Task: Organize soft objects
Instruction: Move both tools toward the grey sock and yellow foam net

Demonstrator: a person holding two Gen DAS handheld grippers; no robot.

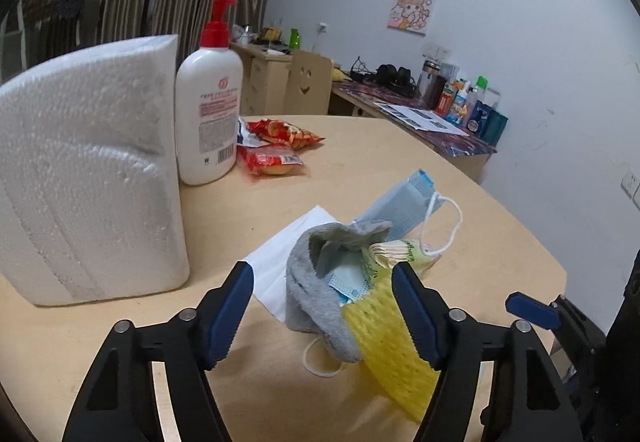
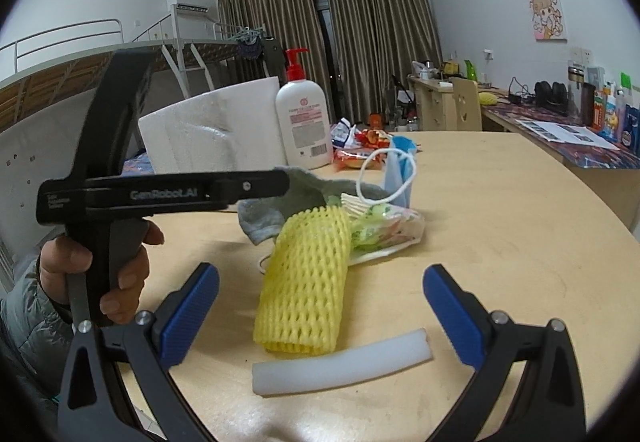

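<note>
A pile of soft things lies mid-table: a grey sock [image 1: 320, 294] [image 2: 276, 202], blue face masks [image 1: 404, 206] [image 2: 400, 170], a yellow foam net sleeve [image 1: 388, 354] [image 2: 308, 282], a tissue pack [image 1: 404, 254] [image 2: 384, 228] and a white napkin [image 1: 280, 262]. My left gripper [image 1: 324, 318] is open, its jaws on either side of the sock and yellow net. My right gripper [image 2: 320, 314] is open above the table, with the yellow net and a white foam strip [image 2: 340, 366] between its fingers. The left gripper's body [image 2: 160, 194] shows in the right wrist view.
A big white foam block [image 1: 88, 170] [image 2: 212, 126] stands at the left, a lotion pump bottle [image 1: 210, 106] [image 2: 306, 114] beside it. Red snack packets [image 1: 280, 146] [image 2: 360, 150] lie behind. The round table's edge [image 1: 540, 242] is at the right; cluttered desks stand beyond.
</note>
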